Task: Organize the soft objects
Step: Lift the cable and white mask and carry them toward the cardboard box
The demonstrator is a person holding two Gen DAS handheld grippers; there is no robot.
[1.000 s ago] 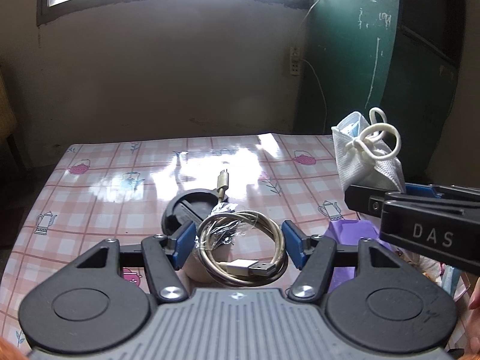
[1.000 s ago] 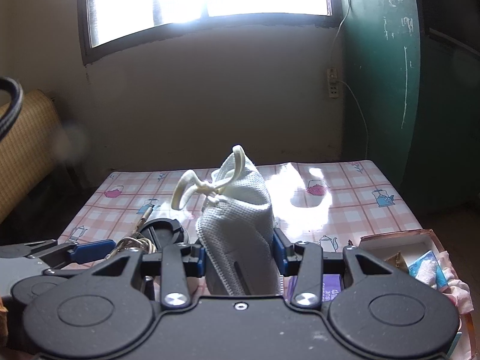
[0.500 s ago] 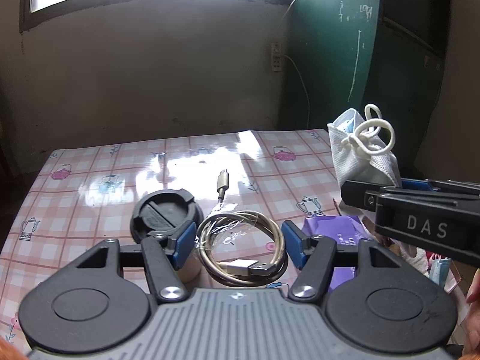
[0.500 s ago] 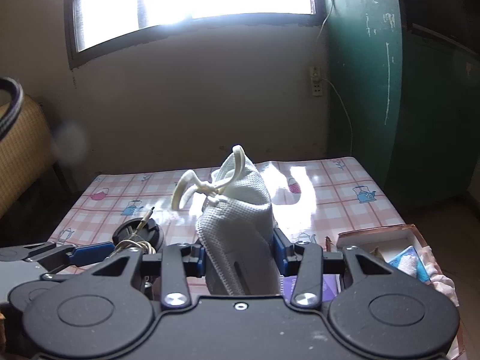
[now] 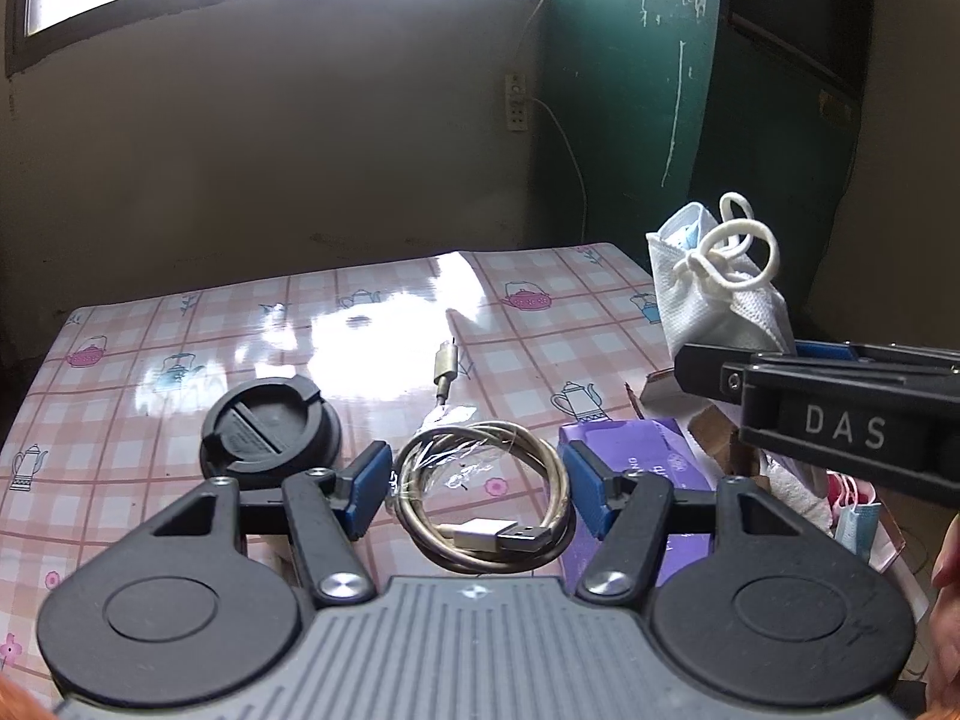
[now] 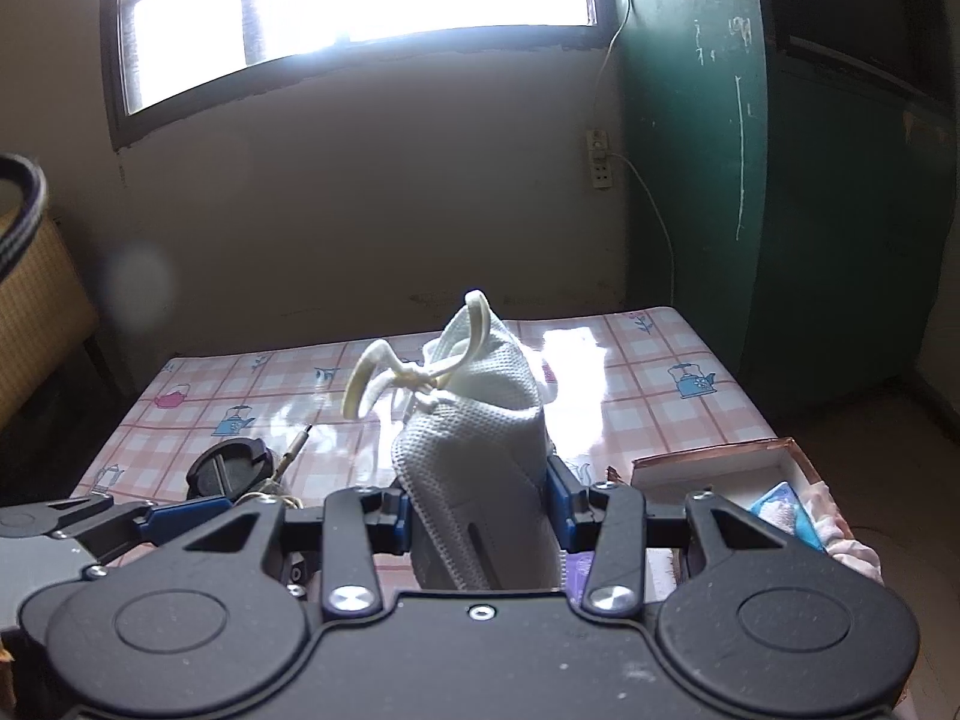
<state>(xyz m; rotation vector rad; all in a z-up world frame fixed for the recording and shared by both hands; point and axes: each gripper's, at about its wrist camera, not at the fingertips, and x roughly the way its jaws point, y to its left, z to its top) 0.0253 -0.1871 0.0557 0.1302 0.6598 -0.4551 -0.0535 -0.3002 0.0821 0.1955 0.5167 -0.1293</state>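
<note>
White mesh fabric fills the right side of the left wrist view: one folded face mask (image 5: 717, 294), its ear loops knotted on top, sticks up from the right claw (image 5: 780, 360), whose black body is printed DAS. Against the frame a second ago, the mask and right claw sit a little further right and the counter (image 5: 150, 324) has slid leftward, so more of the green door (image 5: 630, 90) shows. The left claw (image 5: 474, 489) has its blue pads apart with one coiled USB cable (image 5: 480, 498) in a clear wrapper between them; whether the pads press the coil cannot be told, and its gold plug end points away over the checked cloth. One black round lid (image 5: 267, 426) lies left of the coil, one purple packet (image 5: 624, 456) right of it.

From the right wrist view, the right claw (image 6: 480, 516) is clamped on the mask (image 6: 480, 420), which stands upright and hides the middle of the counter (image 6: 660, 372). Compared with a second ago, the brown box (image 6: 720, 456) at lower right shows more fully, with pale blue and white soft items inside. The left claw (image 6: 180, 510) reaches in from the left edge, beside the lid (image 6: 231, 468). One woven basket (image 6: 30, 300) stands off the counter at left, beneath the bright window (image 6: 360, 0).
</note>
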